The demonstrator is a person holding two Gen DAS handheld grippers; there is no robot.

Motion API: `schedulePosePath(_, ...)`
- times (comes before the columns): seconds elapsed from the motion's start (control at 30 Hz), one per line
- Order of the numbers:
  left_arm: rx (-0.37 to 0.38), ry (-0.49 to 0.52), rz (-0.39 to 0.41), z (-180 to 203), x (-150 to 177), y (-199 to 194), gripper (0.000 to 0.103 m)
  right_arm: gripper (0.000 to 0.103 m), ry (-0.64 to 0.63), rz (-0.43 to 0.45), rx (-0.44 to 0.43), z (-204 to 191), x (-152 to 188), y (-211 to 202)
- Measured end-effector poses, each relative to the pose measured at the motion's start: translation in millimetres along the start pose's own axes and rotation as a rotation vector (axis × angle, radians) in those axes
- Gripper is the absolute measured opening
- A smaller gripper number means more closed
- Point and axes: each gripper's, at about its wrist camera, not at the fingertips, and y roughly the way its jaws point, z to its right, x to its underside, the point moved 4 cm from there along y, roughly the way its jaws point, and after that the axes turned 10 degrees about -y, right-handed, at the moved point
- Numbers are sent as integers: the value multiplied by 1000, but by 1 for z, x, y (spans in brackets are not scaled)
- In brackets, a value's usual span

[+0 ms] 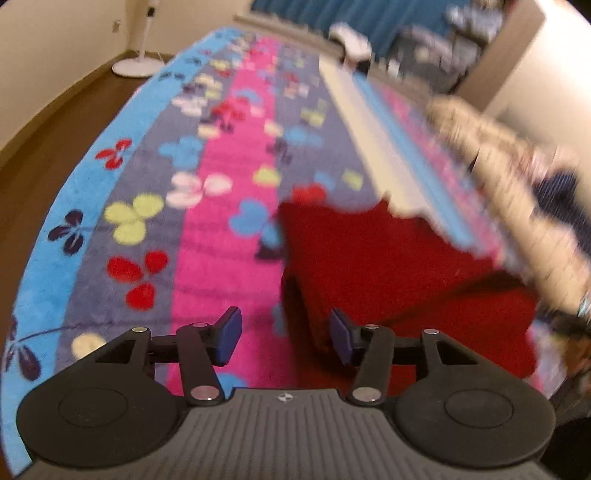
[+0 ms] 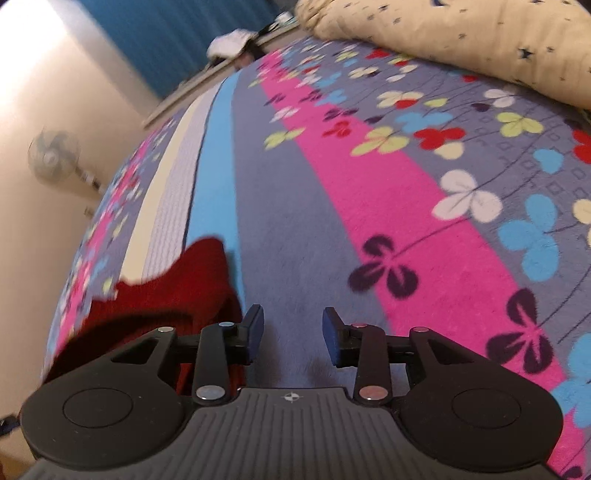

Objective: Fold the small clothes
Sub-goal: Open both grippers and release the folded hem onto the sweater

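A dark red knitted garment point(image 1: 399, 266) lies on a flowered blanket point(image 1: 221, 229) that covers a bed. In the left wrist view its left edge sits just ahead of my left gripper point(image 1: 285, 338), whose blue pads stand apart with only blanket and the garment's edge between them, nothing pressed. In the right wrist view the same red garment point(image 2: 170, 295) lies at the lower left, beside the left finger. My right gripper point(image 2: 293, 338) is open over bare grey blanket point(image 2: 295, 229), holding nothing.
A cream pillow with small dark stars point(image 2: 461, 40) lies at the bed's far side. A white standing fan point(image 2: 55, 155) stands on the brown floor by the wall. Teal curtains point(image 2: 177, 33) hang behind the bed. The bed's edge drops off at the left.
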Motion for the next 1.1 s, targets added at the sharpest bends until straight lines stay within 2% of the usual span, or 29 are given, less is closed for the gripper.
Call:
schedulePosePath(0.07, -32, 37, -37, 4, 6, 9, 59, 40, -44, -34, -27, -9, 4, 6)
schedulePosePath(0.2, -58, 111, -58, 15, 11, 23, 59, 43, -112, -97, -38, -25, 9, 22)
schedulePosePath(0.3, -52, 136, -52, 20, 10, 25, 59, 43, -149, -120, -39, -36, 9, 34)
schedulePosePath(0.47, -35, 204, -98, 25, 15, 29, 59, 43, -160, -112, -41, -46, 1, 46)
schedulePosePath(0.57, 21, 306, -122, 32, 27, 25, 59, 43, -152, -107, -39, -46, -5, 52)
schedulePosePath(0.67, -25, 391, -161, 32, 40, 33, 59, 43, -149, -98, -33, -46, -10, 58)
schedulePosePath(0.7, -65, 411, -149, 31, 40, 37, 59, 43, -144, -92, -31, -46, -12, 60)
schedulePosePath(0.77, -111, 402, -114, 28, 33, 41, 59, 43, -129, -79, -28, -46, -18, 63)
schedulePosePath(0.83, -119, 357, -88, 26, 22, 46, 59, 43, -116, -69, -26, -48, -22, 67)
schedulePosePath(0.97, -154, 344, 5, 35, -2, 55, 59, 43, -114, -56, -9, -54, -28, 75)
schedulePosePath(1.03, -149, 283, 61, 35, -19, 58, 59, 43, -96, -48, -6, -55, -30, 78)
schedulePosePath(1.1, -125, 194, 75, 32, -34, 63, 59, 43, -73, -38, -2, -54, -33, 80)
